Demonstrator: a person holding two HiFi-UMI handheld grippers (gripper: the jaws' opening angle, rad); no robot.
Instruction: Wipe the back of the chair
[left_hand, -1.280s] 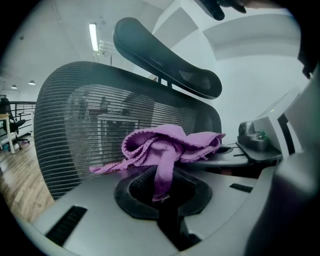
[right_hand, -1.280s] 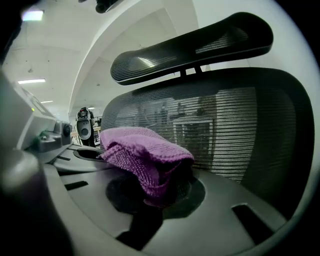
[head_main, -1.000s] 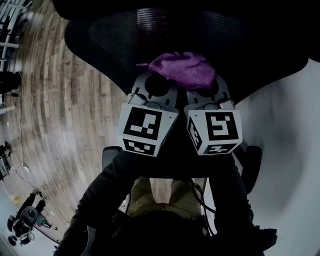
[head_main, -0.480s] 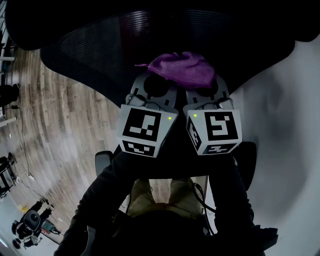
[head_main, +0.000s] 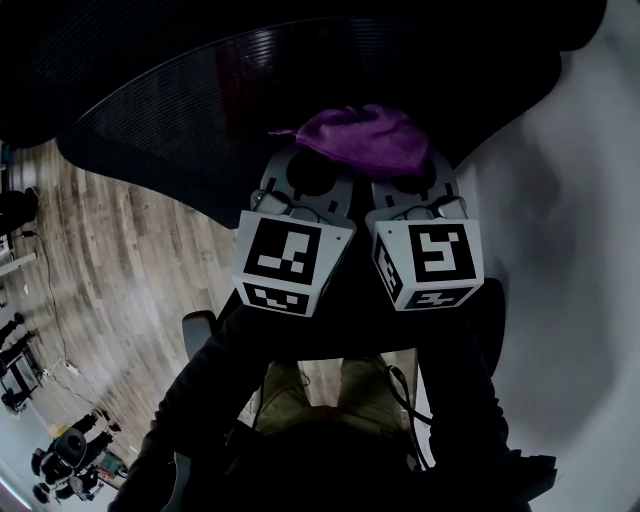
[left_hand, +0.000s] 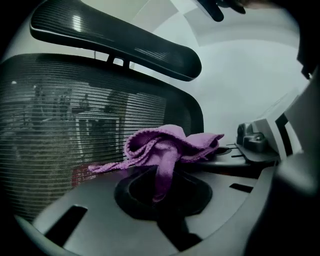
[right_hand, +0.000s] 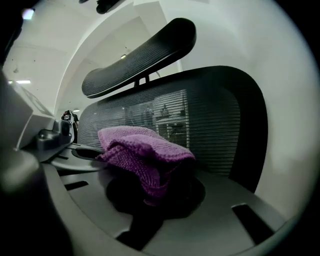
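The two grippers are held side by side, nearly touching, against the back of the chair (head_main: 190, 110), a dark mesh panel that fills the top of the head view. A purple cloth (head_main: 366, 138) lies bunched across the tips of both grippers, pressed between them and the mesh, roughly midway along the panel's lower edge as seen from above.

In the left gripper view the left gripper (left_hand: 162, 192) has its jaws closed narrowly on a fold of the cloth, which hangs down into the dark gap between them. One loose corner trails off to the left along the mesh.

In the right gripper view the right gripper (right_hand: 155, 192) grips the same cloth in the same way, jaws close together with a thick wad tucked between them.

The headrest (left_hand: 115, 35), a curved dark bar on short stalks, sits above the top edge of the mesh back. A wooden floor (head_main: 110, 250) shows to the left of the chair and a pale wall (head_main: 575, 250) to the right.
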